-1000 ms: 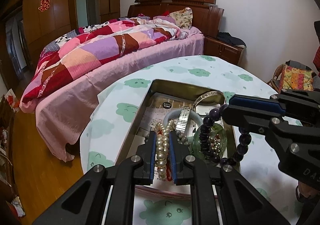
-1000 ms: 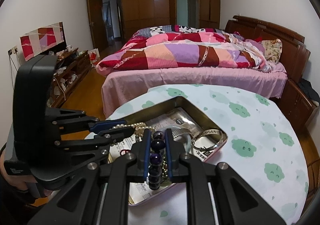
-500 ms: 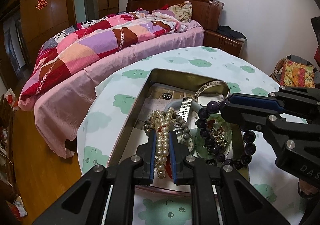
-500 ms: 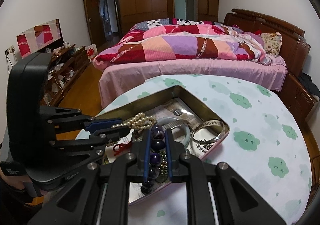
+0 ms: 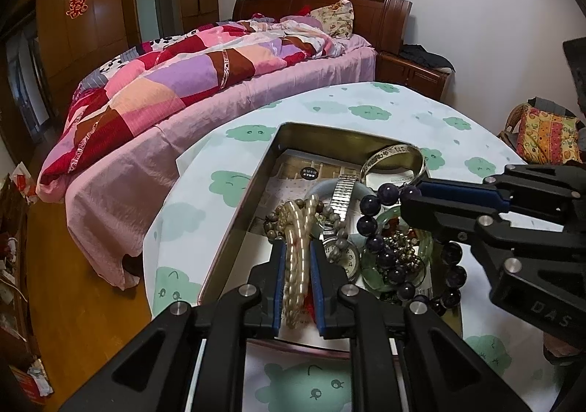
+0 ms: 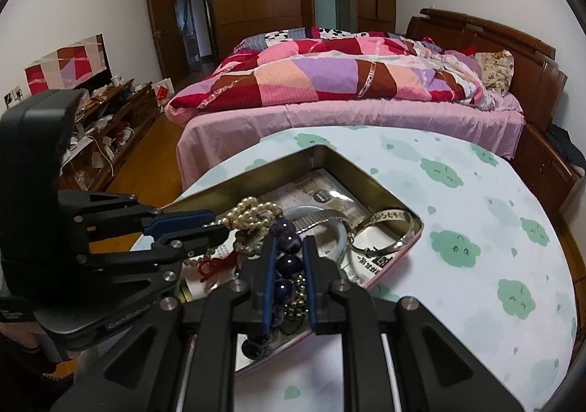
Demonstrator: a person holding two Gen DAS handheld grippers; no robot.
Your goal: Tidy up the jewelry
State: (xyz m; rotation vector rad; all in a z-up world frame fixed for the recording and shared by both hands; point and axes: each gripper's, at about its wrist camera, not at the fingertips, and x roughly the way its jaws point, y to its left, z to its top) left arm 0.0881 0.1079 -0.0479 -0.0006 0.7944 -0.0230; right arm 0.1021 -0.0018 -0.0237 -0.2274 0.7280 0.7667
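Note:
An open metal tin point(image 5: 311, 133) point(image 6: 329, 155) sits on the round table and holds jewelry: a silver bangle point(image 5: 393, 157) point(image 6: 384, 229), a metal-band watch point(image 5: 340, 225), a pale jade bangle point(image 6: 338, 236) and a green bangle point(image 5: 426, 247). My left gripper point(image 5: 297, 247) point(image 6: 208, 223) is shut on a pearl necklace point(image 5: 296, 254) point(image 6: 252, 210) over the tin. My right gripper point(image 6: 287, 241) point(image 5: 412, 199) is shut on a dark purple bead bracelet point(image 6: 287, 265) point(image 5: 377, 240) that hangs into the tin.
The table point(image 6: 457, 229) has a white cloth with green clouds. A bed with a patchwork quilt point(image 6: 348, 82) stands behind it. A low cabinet with clutter point(image 6: 106, 119) is at the left and a patterned cushion point(image 5: 549, 133) at the right.
Both grippers have lifted a little and drawn back with their strands. The pearl necklace has swung and blurs in the left wrist view. The purple beads hang lower into the tin.

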